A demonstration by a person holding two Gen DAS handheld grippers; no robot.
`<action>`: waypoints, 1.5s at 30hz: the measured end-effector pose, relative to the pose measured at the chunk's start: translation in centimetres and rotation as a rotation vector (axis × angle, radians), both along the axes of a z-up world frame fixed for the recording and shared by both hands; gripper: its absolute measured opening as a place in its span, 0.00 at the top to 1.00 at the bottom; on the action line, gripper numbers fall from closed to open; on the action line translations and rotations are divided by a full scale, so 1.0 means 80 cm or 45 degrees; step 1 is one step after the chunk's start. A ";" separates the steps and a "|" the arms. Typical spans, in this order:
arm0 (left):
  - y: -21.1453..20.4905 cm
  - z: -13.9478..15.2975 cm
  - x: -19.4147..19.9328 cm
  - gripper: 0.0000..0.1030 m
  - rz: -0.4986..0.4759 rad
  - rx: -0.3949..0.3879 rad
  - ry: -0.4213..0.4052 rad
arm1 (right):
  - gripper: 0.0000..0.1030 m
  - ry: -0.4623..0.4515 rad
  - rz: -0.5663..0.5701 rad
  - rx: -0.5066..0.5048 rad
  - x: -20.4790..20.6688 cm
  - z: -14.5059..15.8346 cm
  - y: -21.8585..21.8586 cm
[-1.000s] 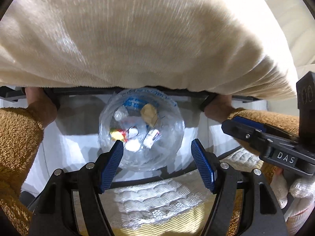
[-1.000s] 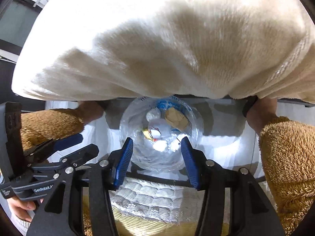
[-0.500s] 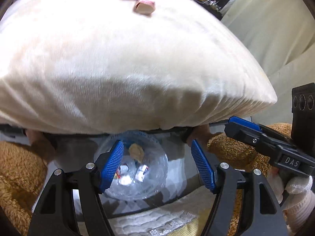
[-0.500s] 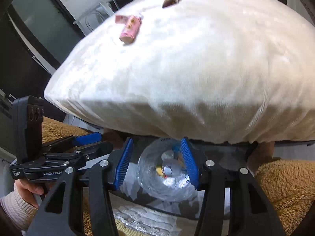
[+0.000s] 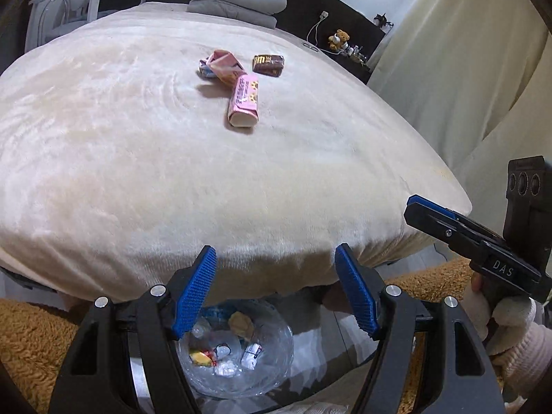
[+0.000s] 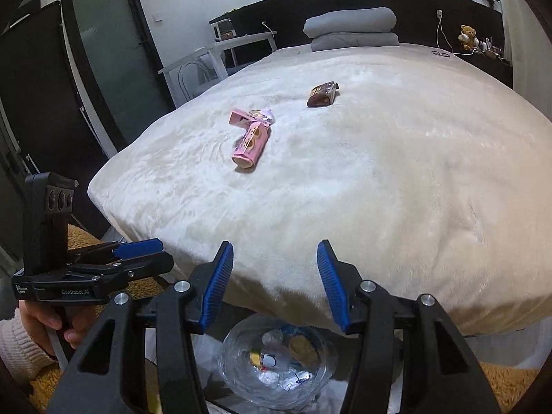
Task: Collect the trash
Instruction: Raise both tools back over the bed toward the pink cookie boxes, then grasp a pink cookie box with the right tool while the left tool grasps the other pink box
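Note:
A pink snack box (image 5: pixel 243 104) lies on the cream bed cover (image 5: pixel 103 158), with a crumpled pink wrapper (image 5: pixel 220 64) and a brown wrapper (image 5: pixel 268 65) just beyond it. The same pink box (image 6: pixel 249 145), pink wrapper (image 6: pixel 253 116) and brown wrapper (image 6: pixel 322 94) show in the right wrist view. A clear bin bag (image 5: pixel 238 355) with several scraps sits on the floor at the bed's foot, also seen in the right wrist view (image 6: pixel 276 365). My left gripper (image 5: pixel 276 289) and right gripper (image 6: pixel 272 283) are both open and empty, above the bag, well short of the trash.
Folded grey bedding (image 6: pixel 352 27) lies at the bed's head. A white chair and desk (image 6: pixel 214 58) stand left of the bed, curtains (image 5: pixel 465 51) on the right. Brown shaggy rug (image 5: pixel 31 338) flanks the bag. A dark shelf with a teddy bear (image 6: pixel 467 36) is far right.
Both grippers rose from looking down into the bag to above the bed's edge. The bed top and its wrappers came into full view. Both stayed open.

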State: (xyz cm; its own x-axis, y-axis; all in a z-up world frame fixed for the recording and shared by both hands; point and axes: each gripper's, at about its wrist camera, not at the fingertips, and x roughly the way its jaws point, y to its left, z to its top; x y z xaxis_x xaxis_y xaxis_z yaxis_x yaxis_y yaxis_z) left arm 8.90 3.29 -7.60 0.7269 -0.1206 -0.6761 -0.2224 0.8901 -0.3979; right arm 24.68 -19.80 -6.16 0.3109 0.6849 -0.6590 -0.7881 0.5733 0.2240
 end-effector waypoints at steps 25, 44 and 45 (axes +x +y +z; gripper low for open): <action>0.103 0.072 0.016 0.32 0.144 -0.019 -0.185 | 0.50 0.114 0.065 0.032 0.103 0.001 0.155; 0.186 0.094 0.036 0.32 0.231 0.021 -0.211 | 0.63 0.137 0.036 -0.062 0.123 -0.035 0.245; 0.188 0.093 0.038 0.32 0.230 0.021 -0.206 | 0.64 0.119 0.033 -0.081 0.121 -0.036 0.248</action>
State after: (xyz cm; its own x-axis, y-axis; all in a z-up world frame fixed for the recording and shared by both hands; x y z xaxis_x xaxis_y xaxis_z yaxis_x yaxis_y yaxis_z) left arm 11.92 18.34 -0.13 0.8348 0.0311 -0.5496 -0.3128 0.8483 -0.4272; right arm 34.36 0.03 -9.05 0.2292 0.6477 -0.7266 -0.7802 0.5686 0.2608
